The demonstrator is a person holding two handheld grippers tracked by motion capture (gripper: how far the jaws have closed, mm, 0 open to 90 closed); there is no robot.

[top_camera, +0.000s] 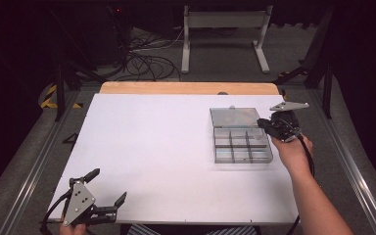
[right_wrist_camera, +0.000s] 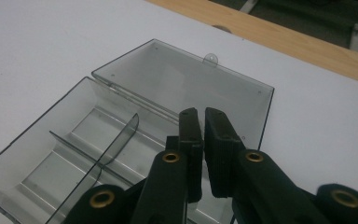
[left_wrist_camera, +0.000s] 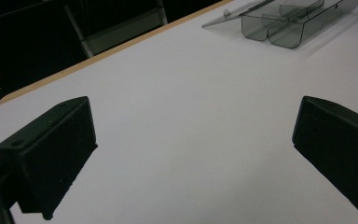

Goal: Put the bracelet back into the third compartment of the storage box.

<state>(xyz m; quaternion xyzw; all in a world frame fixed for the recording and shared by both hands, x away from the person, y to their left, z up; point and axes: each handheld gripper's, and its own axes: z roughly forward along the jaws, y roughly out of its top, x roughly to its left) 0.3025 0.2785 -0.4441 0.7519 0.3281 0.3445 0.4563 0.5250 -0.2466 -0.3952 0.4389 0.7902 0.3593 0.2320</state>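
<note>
Nowhere legible writing on clear compartment box point(top_camera: 241, 142).

Wide bare table, one obstacle at its right edge

The white table point(top_camera: 166, 156) lies bare from its left edge across the middle and along the near edge. Near the right edge the open clear compartment box point(top_camera: 240, 144), lid point(top_camera: 235, 116) folded flat toward the far edge, blocks passage, with the right gripper point(top_camera: 263, 124) closed above its right side.
</note>
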